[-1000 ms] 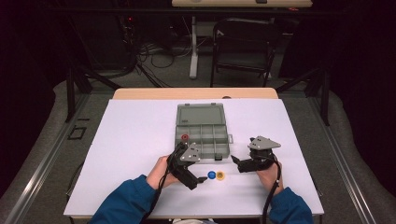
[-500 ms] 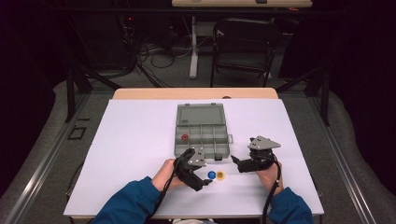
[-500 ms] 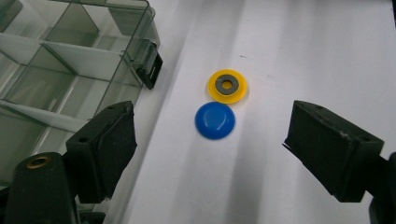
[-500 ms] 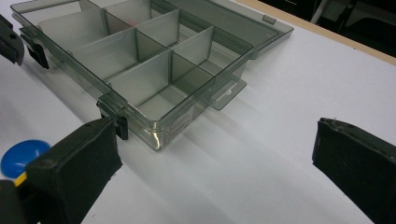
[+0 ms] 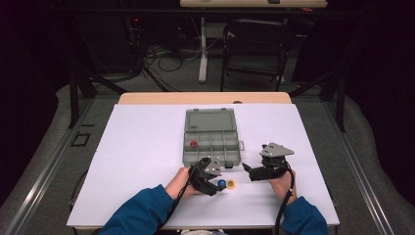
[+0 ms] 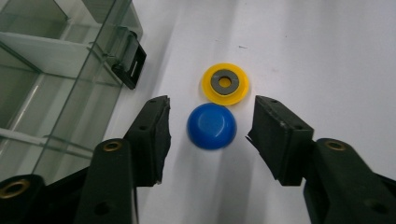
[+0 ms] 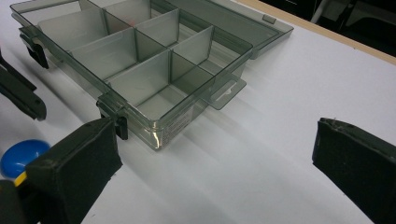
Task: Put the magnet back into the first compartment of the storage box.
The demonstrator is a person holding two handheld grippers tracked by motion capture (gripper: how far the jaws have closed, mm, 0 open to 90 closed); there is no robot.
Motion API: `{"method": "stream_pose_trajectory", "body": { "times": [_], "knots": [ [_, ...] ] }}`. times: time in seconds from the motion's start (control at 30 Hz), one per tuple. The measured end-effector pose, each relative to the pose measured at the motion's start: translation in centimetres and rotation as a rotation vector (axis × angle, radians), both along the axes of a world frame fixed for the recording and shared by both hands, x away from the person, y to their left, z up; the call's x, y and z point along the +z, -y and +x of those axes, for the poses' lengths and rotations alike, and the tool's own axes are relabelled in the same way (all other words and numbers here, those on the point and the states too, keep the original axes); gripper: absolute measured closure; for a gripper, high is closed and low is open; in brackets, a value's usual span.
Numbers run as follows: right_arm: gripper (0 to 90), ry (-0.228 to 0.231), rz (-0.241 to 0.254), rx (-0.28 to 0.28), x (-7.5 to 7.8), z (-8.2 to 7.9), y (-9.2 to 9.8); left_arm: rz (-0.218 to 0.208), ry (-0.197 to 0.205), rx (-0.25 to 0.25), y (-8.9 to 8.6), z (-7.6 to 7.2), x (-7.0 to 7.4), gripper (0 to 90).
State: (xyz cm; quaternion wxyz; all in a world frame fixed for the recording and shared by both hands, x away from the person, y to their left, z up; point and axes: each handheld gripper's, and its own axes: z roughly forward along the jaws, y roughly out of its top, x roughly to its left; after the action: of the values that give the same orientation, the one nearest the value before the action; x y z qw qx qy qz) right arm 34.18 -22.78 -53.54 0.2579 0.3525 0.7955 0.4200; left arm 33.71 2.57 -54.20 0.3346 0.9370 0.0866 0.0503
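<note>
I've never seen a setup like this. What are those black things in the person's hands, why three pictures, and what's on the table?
A person holds a hand-worked gripper in each hand; no robot arm is involved. One picture looks down from above; the other two come from cameras riding on each gripper, looking along its black jaws. On the white table sits an open grey box with compartments, one holding a red ring. The left gripper has just been closing around a blue cap beside a yellow disc, pads not yet touching. The right gripper is open, holding nothing.
</note>
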Motion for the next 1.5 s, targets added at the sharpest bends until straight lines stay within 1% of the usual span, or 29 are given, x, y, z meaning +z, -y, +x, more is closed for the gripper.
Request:
{"method": "stream_pose_trajectory", "body": {
  "times": [0.23, 0.43, 0.5, 0.6, 0.63, 1.0, 1.07, 1.37, 1.5],
  "knots": [
    [0.0, 0.0, -0.002, 0.0, 0.0, 0.0, 0.0, -0.004, -0.022, -0.015, 0.4, 0.4, -0.6, 54.8],
    [0.0, -0.002, -0.002, 0.0, 0.0, 0.0, 0.0, 0.007, -0.03, -0.024, 0.6, 0.5, -0.8, 58.2],
    [0.0, -0.002, -0.002, 0.0, 0.0, 0.0, 0.0, 0.0, -0.035, -0.027, 0.6, 0.6, -0.9, 59.0],
    [0.0, -0.002, -0.002, 0.0, 0.0, 0.0, 0.0, 0.002, -0.04, -0.029, 0.6, 0.6, -0.9, 60.5],
    [0.0, -0.002, -0.003, 0.0, 0.0, 0.0, 0.0, -0.005, -0.044, -0.032, 0.6, 0.6, -1.0, 60.8],
    [0.0, 0.0, -0.004, -0.002, 0.0, 0.0, 0.0, -0.002, -0.053, -0.04, 0.3, 0.7, -0.9, 61.5],
    [0.0, 0.001, -0.005, -0.001, 0.0, 0.0, 0.0, 0.004, -0.053, -0.045, 0.2, 0.7, -0.9, 61.5],
    [0.0, 0.0, -0.006, -0.003, 0.0, 0.0, 0.1, 0.013, -0.045, -0.034, -0.3, 0.7, -0.7, 61.6],
    [0.0, 0.001, -0.007, -0.002, 0.0, 0.0, 0.1, 0.014, -0.052, -0.03, -0.4, 0.8, -0.8, 61.3]
  ]
}}
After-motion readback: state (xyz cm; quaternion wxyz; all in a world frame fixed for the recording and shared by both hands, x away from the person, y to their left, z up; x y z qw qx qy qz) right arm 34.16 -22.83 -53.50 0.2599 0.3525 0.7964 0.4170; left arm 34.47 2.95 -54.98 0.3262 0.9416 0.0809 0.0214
